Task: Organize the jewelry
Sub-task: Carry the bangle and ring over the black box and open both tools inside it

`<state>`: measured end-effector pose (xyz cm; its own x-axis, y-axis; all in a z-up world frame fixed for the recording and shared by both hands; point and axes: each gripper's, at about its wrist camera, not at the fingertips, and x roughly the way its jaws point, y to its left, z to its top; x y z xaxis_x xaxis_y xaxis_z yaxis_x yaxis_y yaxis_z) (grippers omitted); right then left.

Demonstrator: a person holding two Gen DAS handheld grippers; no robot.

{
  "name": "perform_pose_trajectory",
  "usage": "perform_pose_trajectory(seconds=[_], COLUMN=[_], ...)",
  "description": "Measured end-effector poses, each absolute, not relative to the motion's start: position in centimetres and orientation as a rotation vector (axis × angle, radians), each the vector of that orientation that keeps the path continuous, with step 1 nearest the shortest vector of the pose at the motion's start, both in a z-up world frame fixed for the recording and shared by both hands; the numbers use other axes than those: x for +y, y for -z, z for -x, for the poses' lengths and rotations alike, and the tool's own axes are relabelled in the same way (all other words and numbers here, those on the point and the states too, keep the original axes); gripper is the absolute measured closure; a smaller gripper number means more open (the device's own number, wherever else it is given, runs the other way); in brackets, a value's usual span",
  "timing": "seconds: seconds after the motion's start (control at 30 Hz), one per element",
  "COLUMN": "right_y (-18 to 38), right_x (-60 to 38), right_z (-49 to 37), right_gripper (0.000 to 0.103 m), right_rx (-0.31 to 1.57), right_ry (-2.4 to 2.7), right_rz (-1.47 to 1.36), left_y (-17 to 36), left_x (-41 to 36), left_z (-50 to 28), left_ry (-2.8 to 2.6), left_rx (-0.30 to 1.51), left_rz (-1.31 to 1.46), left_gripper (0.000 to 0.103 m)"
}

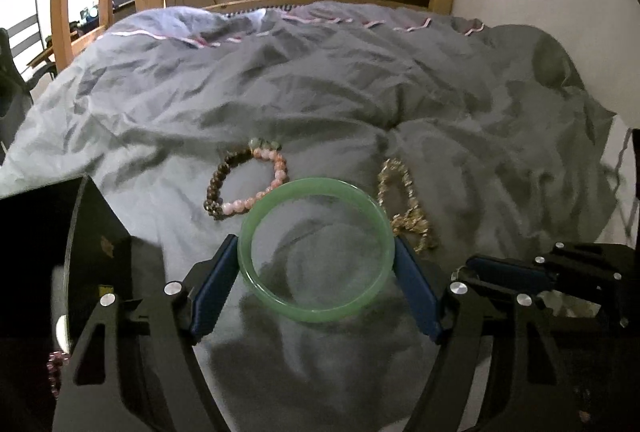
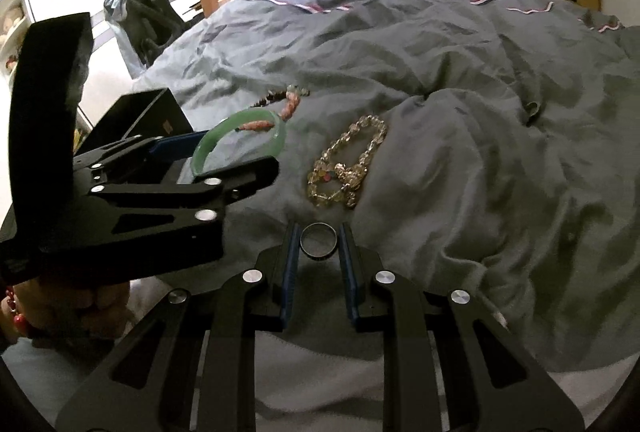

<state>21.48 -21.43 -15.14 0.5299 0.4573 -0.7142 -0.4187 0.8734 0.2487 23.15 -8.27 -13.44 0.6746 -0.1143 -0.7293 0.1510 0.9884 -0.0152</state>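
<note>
Left wrist view: the left gripper [image 1: 316,268] spans the green bangle [image 1: 316,252] wide, pads touching its sides above the duvet [image 1: 360,92]; smooth and round, it could squirt free. Beaded bracelet [image 1: 248,180] lies just beyond. Right wrist view adds what that misses: the right gripper [image 2: 319,240] nearly closed on a dark ring [image 2: 319,241], and the open black box [image 2: 148,112] left.

The gold emblem on the black box [image 1: 105,246] is too blurred to read.

Green bangle [image 1: 316,252] between hand-held gripper [image 1: 316,260] pads
</note>
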Motion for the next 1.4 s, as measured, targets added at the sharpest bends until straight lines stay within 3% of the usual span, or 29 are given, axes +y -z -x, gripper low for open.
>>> perform_pose_trajectory(seconds=[0.83, 1.4], right_y=[2.6, 1.5], right_x=[-16.5, -6.4], right_z=[-15.8, -12.8], right_gripper=[0.082, 0.082], right_rx=[0.693, 0.694], right_ry=[-0.619, -0.72], right_rz=[0.051, 0.194], left_y=[2.0, 3.5], left_x=[-1.4, 7.3], left_z=[-14.7, -10.0], left_ry=[0.004, -0.082], left_rx=[0.702, 0.719], left_rz=[-0.059, 0.035], left_gripper=[0.028, 0.028])
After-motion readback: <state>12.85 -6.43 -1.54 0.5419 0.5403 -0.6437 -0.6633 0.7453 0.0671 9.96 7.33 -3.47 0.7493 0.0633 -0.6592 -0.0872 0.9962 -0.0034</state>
